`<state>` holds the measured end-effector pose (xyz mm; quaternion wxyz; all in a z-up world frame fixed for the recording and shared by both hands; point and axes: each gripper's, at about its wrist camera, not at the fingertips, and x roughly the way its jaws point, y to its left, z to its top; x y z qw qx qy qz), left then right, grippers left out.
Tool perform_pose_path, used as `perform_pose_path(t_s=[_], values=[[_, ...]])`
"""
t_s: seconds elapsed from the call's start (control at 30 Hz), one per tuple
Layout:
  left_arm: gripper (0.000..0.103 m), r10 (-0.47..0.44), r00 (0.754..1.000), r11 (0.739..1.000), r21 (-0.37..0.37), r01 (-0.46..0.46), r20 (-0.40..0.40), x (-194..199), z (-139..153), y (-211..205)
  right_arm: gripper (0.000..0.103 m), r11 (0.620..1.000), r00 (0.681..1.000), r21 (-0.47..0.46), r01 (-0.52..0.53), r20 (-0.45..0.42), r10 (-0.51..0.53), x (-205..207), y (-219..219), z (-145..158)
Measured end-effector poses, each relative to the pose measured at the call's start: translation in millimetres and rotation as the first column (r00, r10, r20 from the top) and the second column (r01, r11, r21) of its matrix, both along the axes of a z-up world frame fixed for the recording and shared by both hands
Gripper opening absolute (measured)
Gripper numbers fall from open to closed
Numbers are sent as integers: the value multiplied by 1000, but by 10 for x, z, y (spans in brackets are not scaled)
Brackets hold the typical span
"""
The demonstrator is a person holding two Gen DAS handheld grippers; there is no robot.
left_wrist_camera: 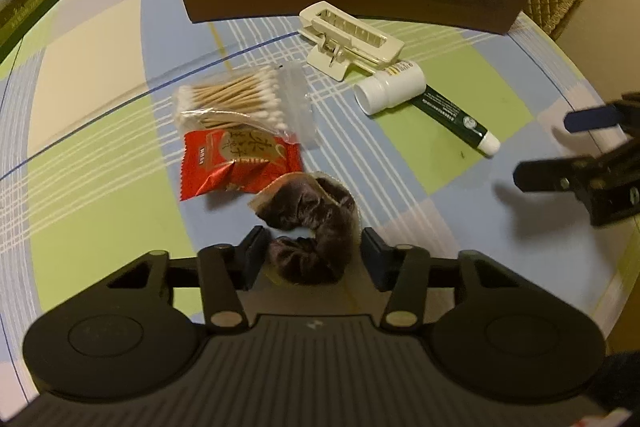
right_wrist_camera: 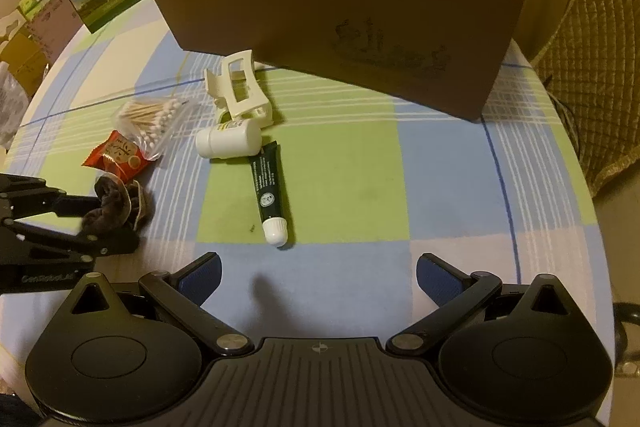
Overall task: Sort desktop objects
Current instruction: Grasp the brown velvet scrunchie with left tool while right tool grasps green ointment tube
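The left gripper has its jaws partly open around a dark scrunchie, pads (apparently) not touching it. The right gripper gapes wide and empty, a green tube just ahead.

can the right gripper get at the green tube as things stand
Probably yes: the right gripper is open, and the green tube lies just ahead on bare cloth, its cap end free; only its far end touches the white bottle.

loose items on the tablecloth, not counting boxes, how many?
6. Scrunchie between the left tongs; red snack packet; cotton swab bag; white hair claw; white bottle; green tube. The box may hide more.
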<state>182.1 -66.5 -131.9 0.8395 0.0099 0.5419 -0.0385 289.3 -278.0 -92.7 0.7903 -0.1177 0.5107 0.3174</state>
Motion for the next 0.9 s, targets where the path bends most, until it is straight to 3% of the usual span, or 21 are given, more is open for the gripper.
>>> perform_pose_path(t_s=[0.07,0.2,0.5,0.57,0.63,0.67,0.8,0.9], values=[[35,-4,1000,1000,1,4,3,-38,15,46,101,1000,1000,7,-9,6,9,7,25,-26],[32,9,1000,1000,-15,-9,-1,-168,45,188,99,999,998,13,-51,45,50,0,110,-65],[31,102,995,995,-5,-102,-8,-438,67,544,58,989,982,11,-145,121,143,13,372,-198],[31,129,992,992,-1,-129,-6,-465,77,624,46,985,973,-16,-171,157,171,-5,420,-205],[31,162,987,987,3,-162,-3,-474,81,705,23,982,969,-26,-185,164,187,-8,431,-197],[31,180,984,984,3,-180,-2,-477,80,748,19,982,969,-26,-188,158,189,-6,424,-191],[35,227,974,974,4,-227,4,-451,75,852,15,980,971,-55,-189,140,195,-50,359,-172],[44,243,970,970,10,-243,8,-417,61,881,17,982,976,-52,-179,119,185,-73,308,-155]])
